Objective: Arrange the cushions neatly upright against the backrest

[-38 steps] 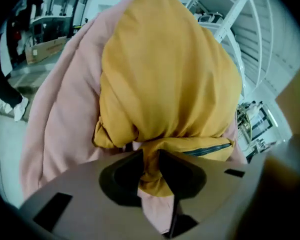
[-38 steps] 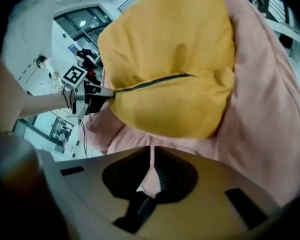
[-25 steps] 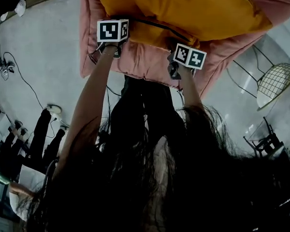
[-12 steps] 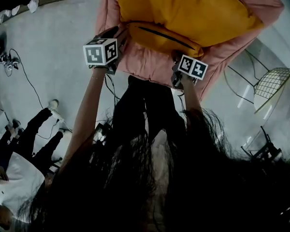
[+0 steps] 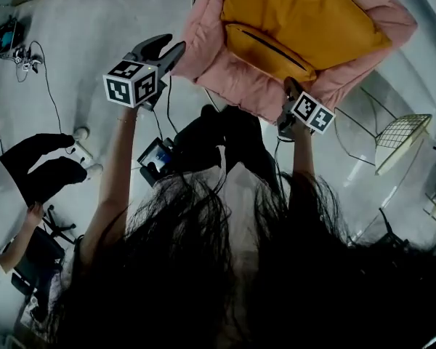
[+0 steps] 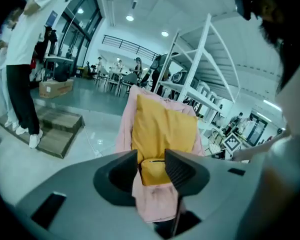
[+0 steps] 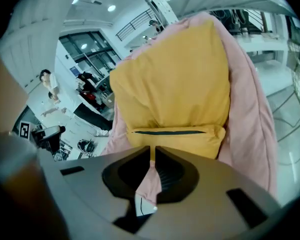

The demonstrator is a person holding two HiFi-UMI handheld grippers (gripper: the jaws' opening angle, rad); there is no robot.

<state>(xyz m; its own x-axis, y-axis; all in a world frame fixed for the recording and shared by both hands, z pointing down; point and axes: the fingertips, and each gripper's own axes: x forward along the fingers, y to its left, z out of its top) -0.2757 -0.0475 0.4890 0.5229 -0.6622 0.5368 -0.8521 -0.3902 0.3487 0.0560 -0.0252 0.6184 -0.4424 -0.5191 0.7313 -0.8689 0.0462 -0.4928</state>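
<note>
A big yellow cushion (image 5: 298, 20) with a dark zip lies on a larger pink cushion (image 5: 203, 46) at the top of the head view. My left gripper (image 5: 168, 48) hangs left of the pink cushion, apart from it. Its jaws have just been opening, and the left gripper view shows nothing between them, with the yellow cushion (image 6: 162, 129) far beyond my left gripper (image 6: 151, 156). My right gripper (image 5: 289, 91) is at the pink cushion's near edge. In the right gripper view my right gripper (image 7: 152, 151) is shut on a fold of the pink cushion (image 7: 149, 184) with a white label.
A wire-frame chair (image 5: 403, 137) stands on the floor at the right. Cables (image 5: 29, 57) trail at the upper left, and a person's dark legs (image 5: 40, 169) are at the left. A wooden step (image 6: 60, 129) and white shelving (image 6: 200, 74) show in the left gripper view.
My left gripper has let go of the pink cushion's edge, opened, and swung up and away to the left. My right gripper has risen, still holding the pink edge.
</note>
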